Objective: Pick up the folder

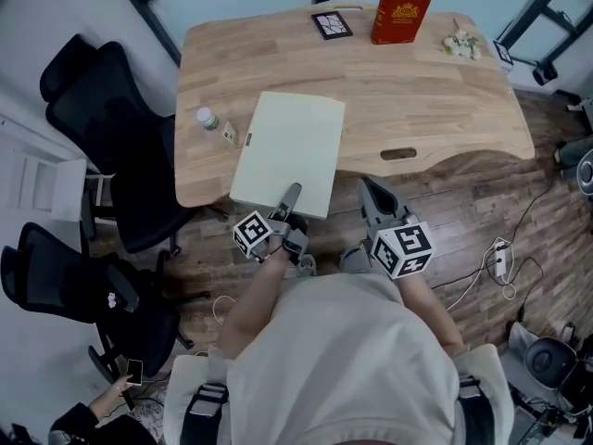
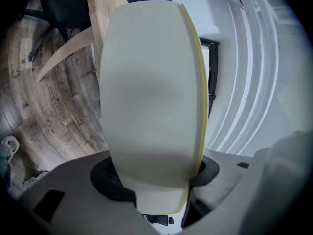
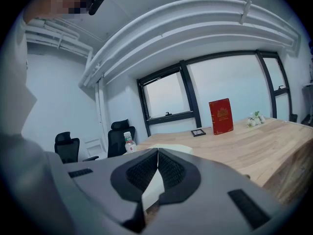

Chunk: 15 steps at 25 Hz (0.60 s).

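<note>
A pale cream folder (image 1: 287, 151) lies on the wooden table (image 1: 435, 100), and its near edge juts past the table's front edge. My left gripper (image 1: 290, 197) is shut on the middle of that near edge. In the left gripper view the folder (image 2: 146, 92) fills the picture and runs down between the two dark pads (image 2: 110, 177), with a yellow strip along its right edge. My right gripper (image 1: 366, 188) hovers just off the table's front edge, to the right of the folder. Its jaws (image 3: 157, 151) are shut with nothing between them.
On the table stand a small bottle (image 1: 208, 119) left of the folder, a red book (image 1: 400, 12), a black picture frame (image 1: 332, 24) and a small flower piece (image 1: 461, 43) at the back. Black office chairs (image 1: 102, 109) stand at the left. Cables and a power strip (image 1: 500, 260) lie on the floor.
</note>
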Tool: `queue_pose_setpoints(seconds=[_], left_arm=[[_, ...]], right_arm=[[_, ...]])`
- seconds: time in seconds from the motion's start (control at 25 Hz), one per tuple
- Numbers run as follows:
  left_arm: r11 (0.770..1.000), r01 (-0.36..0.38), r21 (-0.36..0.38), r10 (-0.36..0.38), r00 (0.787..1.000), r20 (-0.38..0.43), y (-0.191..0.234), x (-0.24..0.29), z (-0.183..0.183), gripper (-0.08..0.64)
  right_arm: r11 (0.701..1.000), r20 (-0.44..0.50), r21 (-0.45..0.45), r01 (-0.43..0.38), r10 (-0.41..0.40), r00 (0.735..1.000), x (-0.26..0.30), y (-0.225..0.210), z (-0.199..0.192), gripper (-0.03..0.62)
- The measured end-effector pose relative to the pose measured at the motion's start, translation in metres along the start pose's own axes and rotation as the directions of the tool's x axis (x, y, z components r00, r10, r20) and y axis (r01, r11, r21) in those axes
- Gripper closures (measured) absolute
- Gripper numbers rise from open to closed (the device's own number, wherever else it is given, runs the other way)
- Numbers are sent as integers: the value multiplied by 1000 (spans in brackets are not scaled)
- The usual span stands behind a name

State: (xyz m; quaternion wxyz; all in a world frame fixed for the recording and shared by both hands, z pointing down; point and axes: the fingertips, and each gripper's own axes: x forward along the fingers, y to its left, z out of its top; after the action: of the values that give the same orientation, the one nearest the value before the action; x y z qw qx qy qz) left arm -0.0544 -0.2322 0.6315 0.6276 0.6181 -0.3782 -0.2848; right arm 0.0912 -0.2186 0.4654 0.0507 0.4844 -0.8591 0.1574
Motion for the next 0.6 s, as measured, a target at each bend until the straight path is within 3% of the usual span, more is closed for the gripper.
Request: queue_pose_setpoints(seconds=[0.6], left_arm=[[990, 137, -27, -138, 990, -18, -56, -35, 9, 273]], right_arm=[[999, 36, 27, 31, -32, 999, -14, 26, -7, 573]])
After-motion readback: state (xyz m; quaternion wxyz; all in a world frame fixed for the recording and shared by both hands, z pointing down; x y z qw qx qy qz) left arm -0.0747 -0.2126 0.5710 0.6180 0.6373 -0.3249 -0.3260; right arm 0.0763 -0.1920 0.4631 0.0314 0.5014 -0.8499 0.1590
